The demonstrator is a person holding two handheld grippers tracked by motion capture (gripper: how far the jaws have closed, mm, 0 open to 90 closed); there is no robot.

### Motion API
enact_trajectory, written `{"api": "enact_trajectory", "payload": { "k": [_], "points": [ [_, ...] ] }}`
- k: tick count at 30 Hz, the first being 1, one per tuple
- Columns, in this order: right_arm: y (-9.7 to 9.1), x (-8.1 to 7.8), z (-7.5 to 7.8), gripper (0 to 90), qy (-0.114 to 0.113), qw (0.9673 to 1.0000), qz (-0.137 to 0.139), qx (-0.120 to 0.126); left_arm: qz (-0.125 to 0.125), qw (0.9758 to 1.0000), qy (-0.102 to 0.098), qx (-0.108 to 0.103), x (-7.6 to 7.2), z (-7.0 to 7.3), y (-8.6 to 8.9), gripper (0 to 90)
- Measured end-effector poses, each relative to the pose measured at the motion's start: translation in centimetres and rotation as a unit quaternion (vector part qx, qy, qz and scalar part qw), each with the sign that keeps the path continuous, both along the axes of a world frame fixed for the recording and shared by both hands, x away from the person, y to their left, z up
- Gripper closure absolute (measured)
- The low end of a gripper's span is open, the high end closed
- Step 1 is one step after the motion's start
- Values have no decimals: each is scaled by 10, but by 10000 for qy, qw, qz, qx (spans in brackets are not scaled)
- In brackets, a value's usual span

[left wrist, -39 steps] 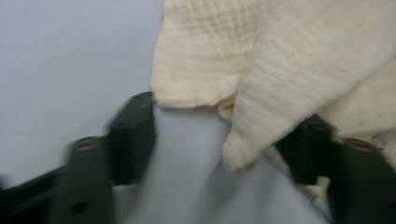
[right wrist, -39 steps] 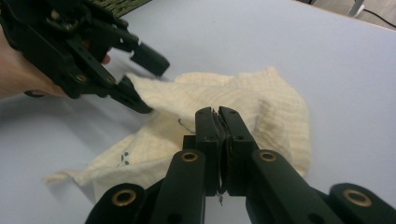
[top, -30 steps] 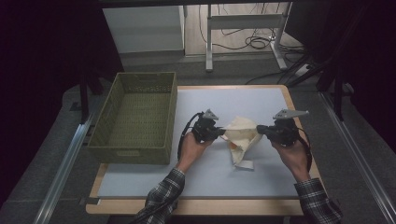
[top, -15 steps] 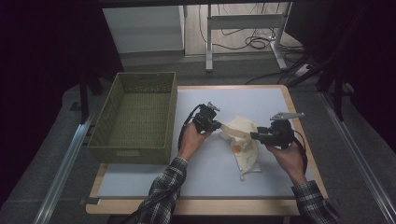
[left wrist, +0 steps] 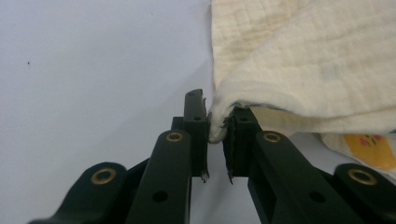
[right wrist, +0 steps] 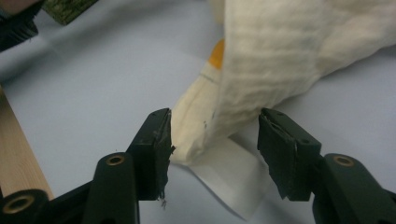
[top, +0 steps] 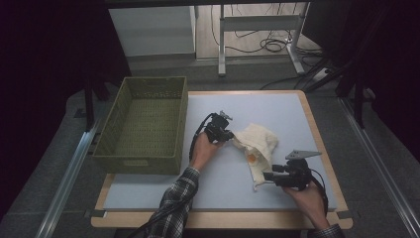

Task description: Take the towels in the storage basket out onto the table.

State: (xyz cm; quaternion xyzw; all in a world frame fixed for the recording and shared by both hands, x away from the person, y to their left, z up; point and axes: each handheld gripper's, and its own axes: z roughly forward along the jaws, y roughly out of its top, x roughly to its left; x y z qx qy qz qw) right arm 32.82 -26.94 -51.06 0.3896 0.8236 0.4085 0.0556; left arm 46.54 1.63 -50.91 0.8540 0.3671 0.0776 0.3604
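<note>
**A:** Dim room here, pale blue mat (top: pixel 163 191) on a wooden table. Where's the cloth?

**B:** Cream cloth (top: pixel 257 141) lies crumpled mid-mat. My left gripper (top: pixel 227 135) is pinched tight on its upper corner fold.

**A:** And the right?

**B:** Right gripper (top: pixel 266 175) sits at the cloth's lower tip; its jaws have just been opening, cloth between them, one pad touching. Green basket (top: pixel 141 126) sits left.

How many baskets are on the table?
1. The basket stands at the table's left edge, left of the cloth, with nothing visible inside it. Its corner also shows at the top left of the right gripper view.
</note>
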Motion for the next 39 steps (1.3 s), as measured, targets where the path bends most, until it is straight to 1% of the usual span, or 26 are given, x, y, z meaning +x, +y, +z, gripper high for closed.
{"api": "enact_trajectory", "payload": {
  "k": [1,3,5,7,9,11,12,13,14,15,16,17,18,19,20,21,22,24,26,27,28,30,32,33,35,39],
  "points": [
    [1,-1,-3,579,22,10000,30,-8,-9,10000,-5,-17,-1,0,1,812],
    [4,-1,-6,768,-46,9998,134,-139,-32,10000,-22,-28,-4,1,2,813],
    [2,-1,-2,863,-121,9994,193,-262,-42,10000,-55,-72,-8,4,5,818],
    [-5,1,9,877,-201,9994,152,-236,-49,9998,-99,-142,-11,11,9,829],
    [-15,3,26,879,-373,9989,43,-281,-55,9995,-222,-202,-14,24,13,840],
    [-26,7,50,879,-612,9974,-108,-360,-60,9987,-404,-293,-13,44,17,845],
    [-31,12,63,880,-764,9961,-193,-404,-38,9981,-505,-356,-12,56,19,847],
    [-36,19,78,880,-930,9941,-308,-465,10,9973,-621,-397,-8,68,20,848],
    [-40,28,91,880,-1085,9919,-443,-486,113,9966,-707,-406,2,83,21,849],
    [-43,45,107,878,-1154,9906,-593,-440,160,9965,-749,-338,10,90,20,847],
    [-44,59,114,867,-1137,9905,-654,-420,359,9963,-772,-137,23,98,17,831],
    [-45,78,122,791,-1066,9898,-802,-499,720,9939,-786,288,34,102,15,718],
    [-47,95,125,748,-1079,9860,-1077,-676,980,9902,-783,617,40,104,14,587],
    [-50,108,126,709,-965,9847,-1247,-739,989,9900,-757,668,42,105,16,525],
    [-54,116,126,687,-852,9856,-1317,-633,976,9906,-775,560,40,104,18,501],
    [-58,118,124,686,-830,9864,-1331,-492,945,9907,-850,480,35,102,20,467],
    [-60,117,121,684,-856,9870,-1308,-382,871,9914,-886,420,30,97,21,458],
    [-63,111,110,669,-766,9897,-1190,-231,770,9931,-788,391,22,84,21,435],
    [-62,106,95,667,-563,9924,-1086,-126,634,9953,-655,328,16,69,19,428],
    [-60,102,88,666,-526,9935,-1008,-106,567,9961,-599,316,12,61,17,425],
    [-57,98,81,667,-492,9944,-931,-102,475,9966,-565,356,6,52,14,416],
    [-50,91,69,666,-412,9963,-750,-85,361,9971,-547,375,-1,40,9,415],
    [-42,86,60,665,-386,9973,-618,-94,222,9982,-463,323,-7,28,6,407],
    [-37,84,55,661,-345,9979,-545,-48,183,9985,-430,281,-9,24,5,406],
    [-30,83,48,652,-271,9988,-406,33,73,9993,-306,182,-14,14,2,405],
    [-11,81,37,603,-186,9997,-151,81,-74,9996,-197,163,-20,-3,-2,390]
  ]
}}
